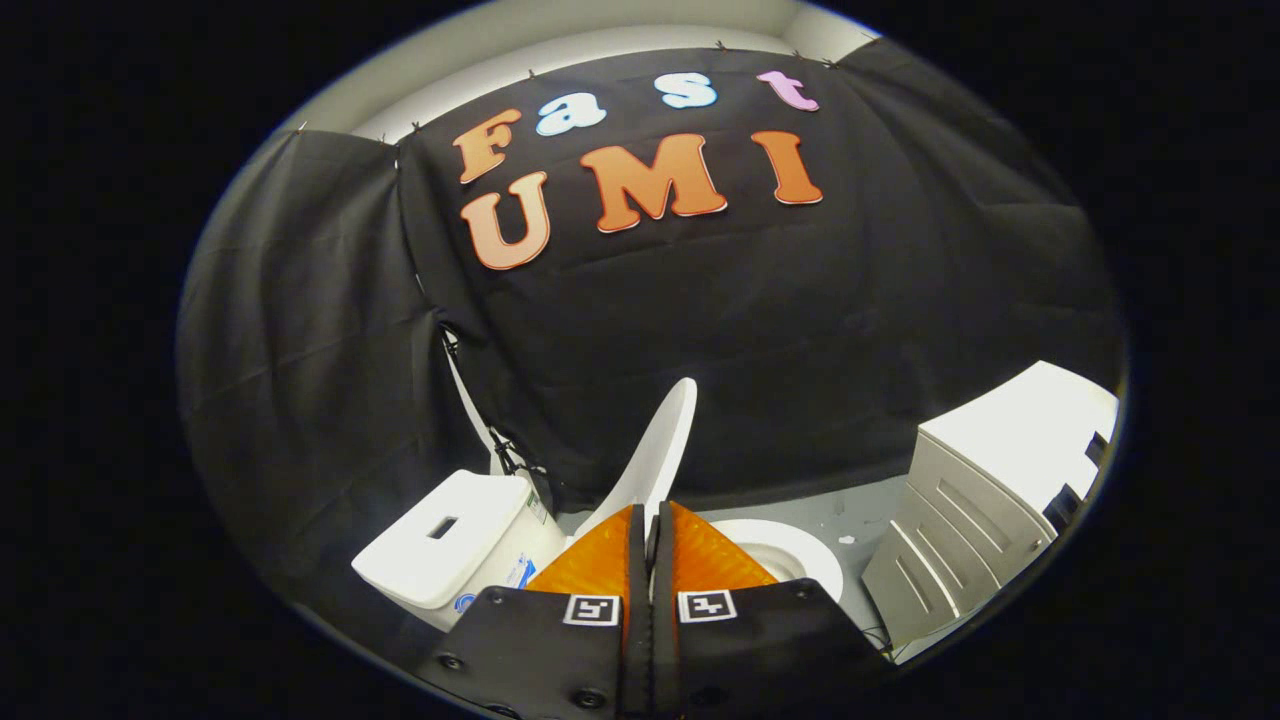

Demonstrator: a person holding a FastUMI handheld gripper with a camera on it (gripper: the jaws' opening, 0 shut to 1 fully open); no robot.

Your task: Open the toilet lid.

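The white toilet lid (662, 445) is lifted and stands steeply tilted, edge-on to me, rising from my fingertips toward the black cloth wall. My gripper (651, 512) has its two fingers drawn close together, and the lid's lower edge runs into the narrow slit between them, so they look shut on it. To the right of the fingers, the open white seat ring and bowl (795, 553) lie uncovered. The white tank (450, 540), with a flush button on its top, sits to the left of the fingers.
A white cabinet (985, 500) with panelled doors stands to the right of the bowl. Grey floor (860, 505) lies between the two. Black cloth hangs closely behind the tank and the lid.
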